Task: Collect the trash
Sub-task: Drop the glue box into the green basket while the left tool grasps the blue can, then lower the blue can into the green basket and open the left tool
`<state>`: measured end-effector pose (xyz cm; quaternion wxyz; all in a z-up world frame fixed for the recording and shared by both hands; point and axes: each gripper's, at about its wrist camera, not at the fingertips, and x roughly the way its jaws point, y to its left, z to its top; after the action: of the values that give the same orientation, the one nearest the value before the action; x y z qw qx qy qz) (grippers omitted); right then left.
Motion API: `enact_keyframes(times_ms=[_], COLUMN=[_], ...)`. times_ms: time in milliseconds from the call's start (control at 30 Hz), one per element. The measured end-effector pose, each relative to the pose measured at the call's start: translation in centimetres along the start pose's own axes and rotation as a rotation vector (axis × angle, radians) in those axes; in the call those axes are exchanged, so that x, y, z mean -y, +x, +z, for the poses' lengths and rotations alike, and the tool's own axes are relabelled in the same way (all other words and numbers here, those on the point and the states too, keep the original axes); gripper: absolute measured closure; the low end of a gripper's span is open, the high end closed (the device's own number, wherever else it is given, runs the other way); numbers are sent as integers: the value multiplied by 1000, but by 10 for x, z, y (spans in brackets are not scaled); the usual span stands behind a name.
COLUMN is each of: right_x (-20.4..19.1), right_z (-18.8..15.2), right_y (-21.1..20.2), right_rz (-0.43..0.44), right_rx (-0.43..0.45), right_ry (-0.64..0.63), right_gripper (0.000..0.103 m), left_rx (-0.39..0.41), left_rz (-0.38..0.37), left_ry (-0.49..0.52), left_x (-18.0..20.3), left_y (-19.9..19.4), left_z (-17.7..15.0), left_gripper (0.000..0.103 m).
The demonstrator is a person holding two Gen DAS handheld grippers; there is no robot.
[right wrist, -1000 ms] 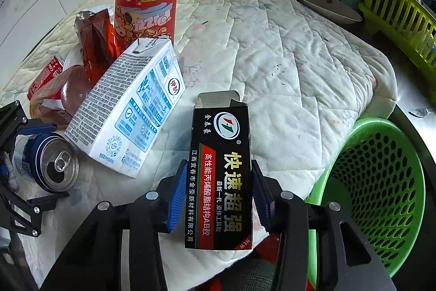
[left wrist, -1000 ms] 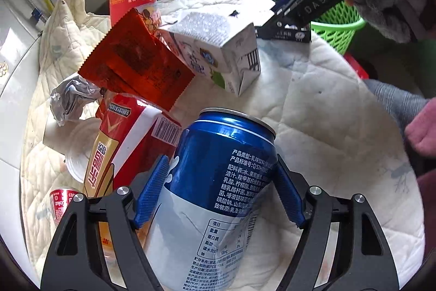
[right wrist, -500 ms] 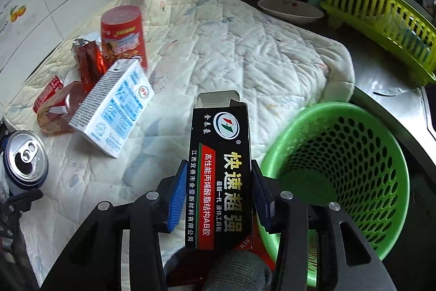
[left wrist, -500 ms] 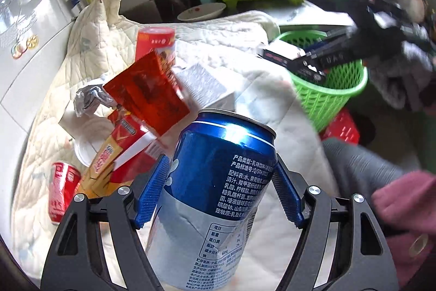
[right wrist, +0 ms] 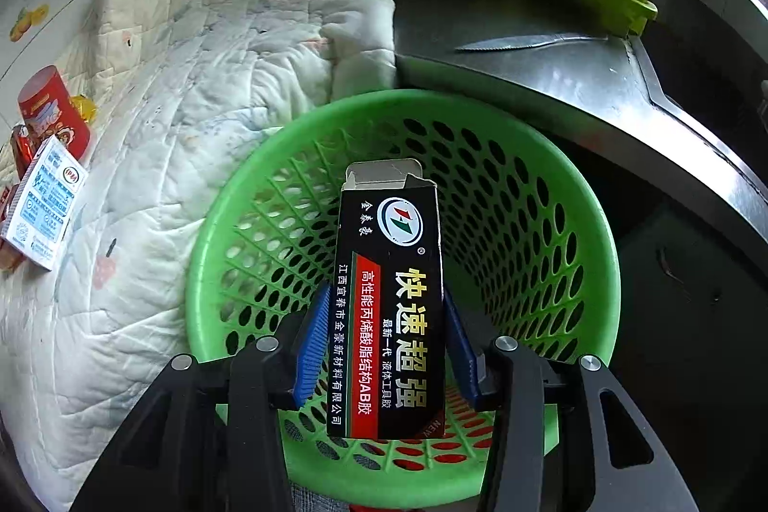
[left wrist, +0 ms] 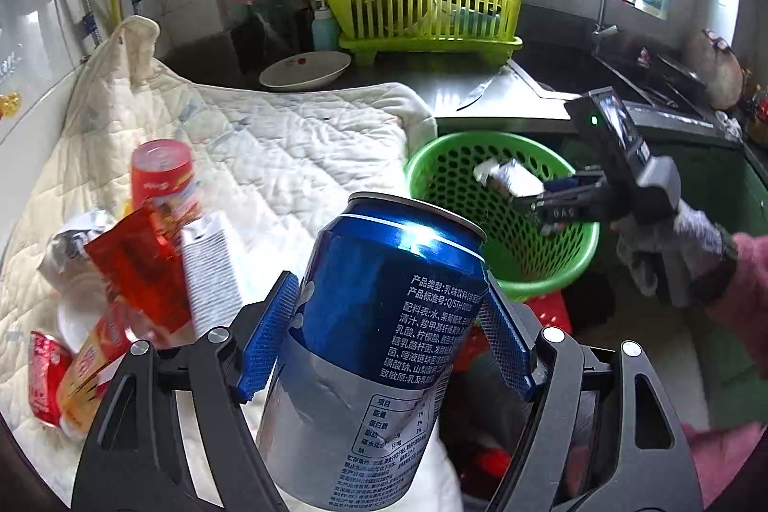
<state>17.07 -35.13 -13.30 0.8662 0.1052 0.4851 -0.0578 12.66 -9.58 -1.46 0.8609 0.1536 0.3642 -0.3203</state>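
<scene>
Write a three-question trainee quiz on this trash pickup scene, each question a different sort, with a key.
1. True or false: the right gripper is shut on the black glue box above the green basket.
2. Multiple choice: what does the left gripper hold? A) the milk carton B) the blue can C) the red cup
3. Fill in: the knife lies on the steel ____.

Key: 1 true; 2 B; 3 counter.
</scene>
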Motion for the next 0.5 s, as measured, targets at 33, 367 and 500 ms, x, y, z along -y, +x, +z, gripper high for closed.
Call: enact_keyframes(times_ms=[33, 367, 500], right_x=[4, 25, 32], right_z=[-1, -7, -12], right_y=[0, -34, -57], right_rz=[6, 26, -4], right_rx=[5, 110, 165], right_ry=[5, 10, -10], right_gripper=[49, 39, 33], left_rx=[3, -50, -84], left_rz=[-2, -46, -72], left_ry=[-3, -44, -48], left_x=[5, 48, 66], left_y=[5, 69, 101], left_z=[5, 45, 56], left_gripper=[30, 29, 29])
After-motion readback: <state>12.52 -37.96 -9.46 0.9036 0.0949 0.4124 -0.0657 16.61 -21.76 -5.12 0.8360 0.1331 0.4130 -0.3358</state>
